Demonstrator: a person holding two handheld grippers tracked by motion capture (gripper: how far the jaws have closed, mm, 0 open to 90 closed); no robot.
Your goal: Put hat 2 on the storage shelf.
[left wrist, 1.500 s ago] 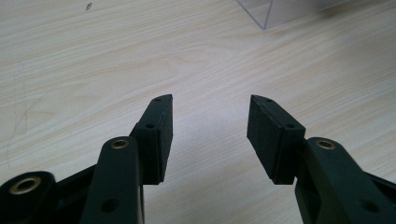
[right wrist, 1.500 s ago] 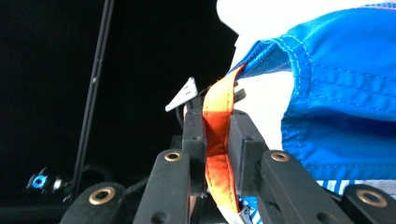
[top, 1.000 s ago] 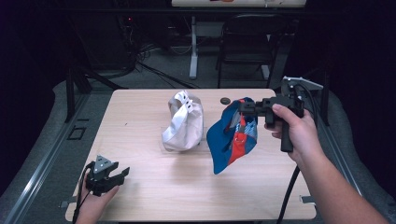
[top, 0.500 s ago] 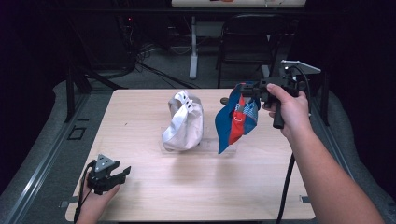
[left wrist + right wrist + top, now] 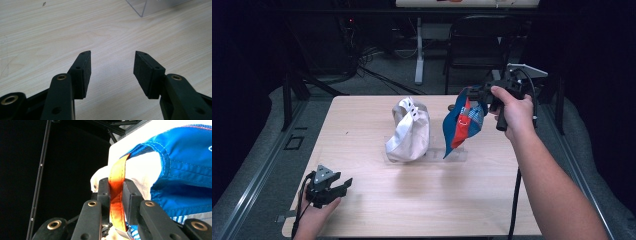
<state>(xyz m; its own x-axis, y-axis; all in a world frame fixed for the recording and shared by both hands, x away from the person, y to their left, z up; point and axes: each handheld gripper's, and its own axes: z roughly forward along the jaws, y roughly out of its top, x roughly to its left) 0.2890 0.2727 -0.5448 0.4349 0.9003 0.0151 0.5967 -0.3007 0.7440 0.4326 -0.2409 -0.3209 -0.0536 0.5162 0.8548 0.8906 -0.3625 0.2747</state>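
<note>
Blue bag lifted by its orange strap

The right gripper (image 5: 472, 93) clamps the orange strap (image 5: 116, 195) of the blue bag (image 5: 462, 125), hanging above the tabletop (image 5: 412, 200) at 2 o'clock; the left gripper (image 5: 111, 72) gapes empty at 7 o'clock.

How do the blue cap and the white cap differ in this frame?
The blue cap hangs in the air from the right gripper, clamped by its orange strap; the white cap rests on the table, ungripped. Blue has red panels; white is plain. Both are soft fabric caps.
</note>
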